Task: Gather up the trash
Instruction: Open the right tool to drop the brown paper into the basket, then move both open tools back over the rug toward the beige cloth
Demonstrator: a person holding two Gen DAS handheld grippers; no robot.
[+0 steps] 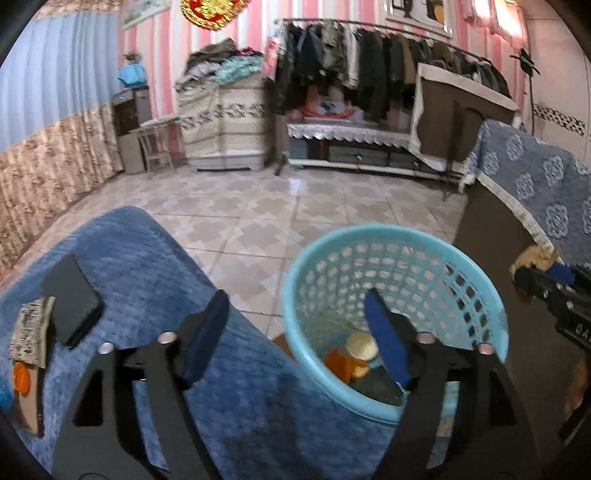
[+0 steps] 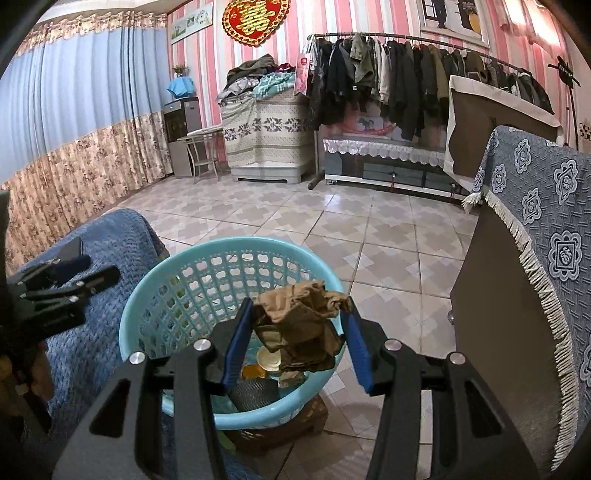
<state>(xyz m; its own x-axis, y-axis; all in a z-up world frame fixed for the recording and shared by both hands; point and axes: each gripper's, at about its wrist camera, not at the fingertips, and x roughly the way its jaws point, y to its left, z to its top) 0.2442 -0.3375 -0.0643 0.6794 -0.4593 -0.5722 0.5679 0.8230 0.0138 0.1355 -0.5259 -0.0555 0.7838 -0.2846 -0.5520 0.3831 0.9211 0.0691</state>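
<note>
In the right wrist view, the right gripper (image 2: 295, 332) has its fingers (image 2: 236, 347) clamped on a crumpled brown paper wad (image 2: 299, 328), held directly above the turquoise basket (image 2: 147, 306). The step in hand looks like the drop. To do it well, the person should keep the wad centred over the opening, lower it below the rim, then spread the fingers fully so it cannot catch on a pad.

The left gripper (image 1: 299, 332) stands with fingers apart and nothing between them, its right finger over the basket at 5 o'clock. Inside lie an orange piece (image 1: 338, 363) and a pale round lid (image 1: 361, 345).

Farther at 9 o'clock, a black phone (image 1: 72, 304) rests on the blue blanket (image 1: 155, 258).

Readable writing: only "DA" on the right gripper's body at 3 o'clock; the red heart ornament (image 2: 255, 20) bears a gold character.
</note>
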